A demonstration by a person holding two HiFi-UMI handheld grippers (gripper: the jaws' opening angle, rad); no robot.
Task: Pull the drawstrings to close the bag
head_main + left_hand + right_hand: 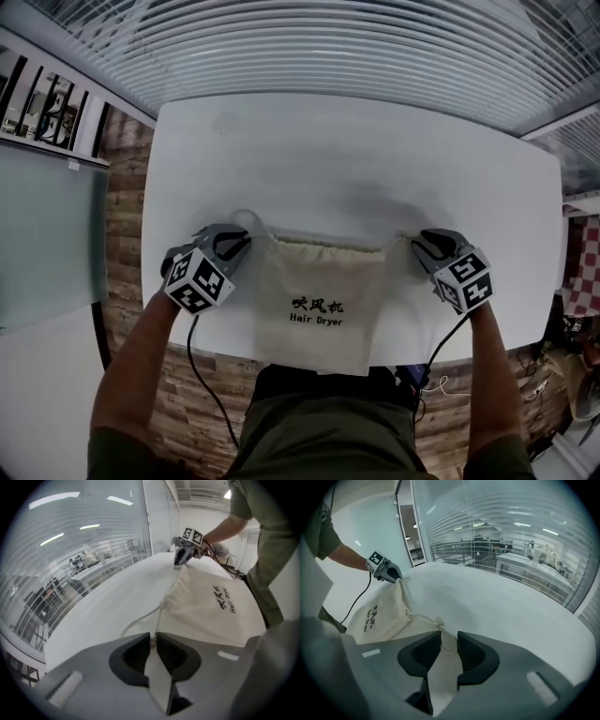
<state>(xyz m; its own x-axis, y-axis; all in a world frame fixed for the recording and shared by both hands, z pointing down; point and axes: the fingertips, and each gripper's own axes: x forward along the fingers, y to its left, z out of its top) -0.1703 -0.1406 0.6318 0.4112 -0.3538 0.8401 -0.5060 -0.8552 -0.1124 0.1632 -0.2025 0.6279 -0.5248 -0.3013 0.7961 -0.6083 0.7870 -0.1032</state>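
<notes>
Head view showed the bag [319, 305] flat at the table's [356, 159] near edge, its mouth barely gathered. Left gripper [153, 637] was nearly shut, pinching its cord [140, 619]. Right gripper [449, 637] stood wider, apparently clamped on a knot [449, 644]. I'd say the outward pull was yet to do.

The cream cloth bag [319, 300] carries black print on its front: three Chinese characters, 吹风机, with the English words "Hair Dryer" in smaller letters just beneath them. In the left gripper view and the right gripper view the same print shows sideways and is only partly legible.
</notes>
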